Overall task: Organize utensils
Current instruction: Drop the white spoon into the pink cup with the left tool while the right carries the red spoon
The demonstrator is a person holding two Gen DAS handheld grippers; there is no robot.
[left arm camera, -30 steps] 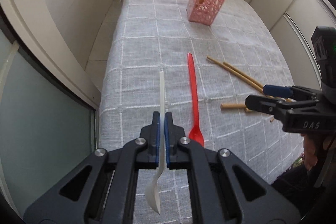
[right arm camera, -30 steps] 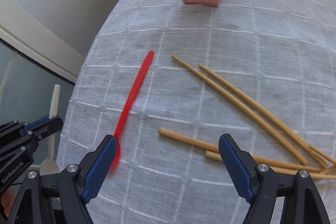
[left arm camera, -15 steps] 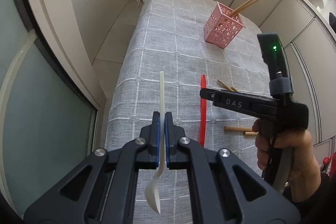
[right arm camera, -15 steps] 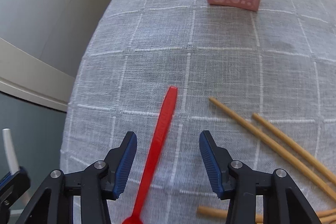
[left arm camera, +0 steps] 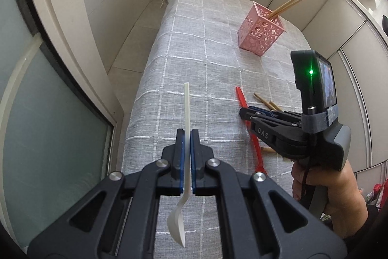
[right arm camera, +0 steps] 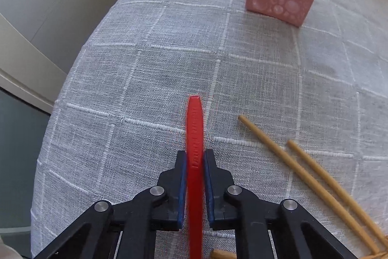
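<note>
Right tool (right arm camera: 195, 159) closing on red spoon (right arm camera: 194, 128), bowl cut off by frame edge

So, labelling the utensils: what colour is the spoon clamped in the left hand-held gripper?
White; the spoon shows best in the left wrist view.

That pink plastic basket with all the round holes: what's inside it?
Two wooden chopsticks stand inside the pink perforated plastic basket, leaning out over its rim. Its walls hide the bottom, so anything lying lower cannot be seen.
</note>
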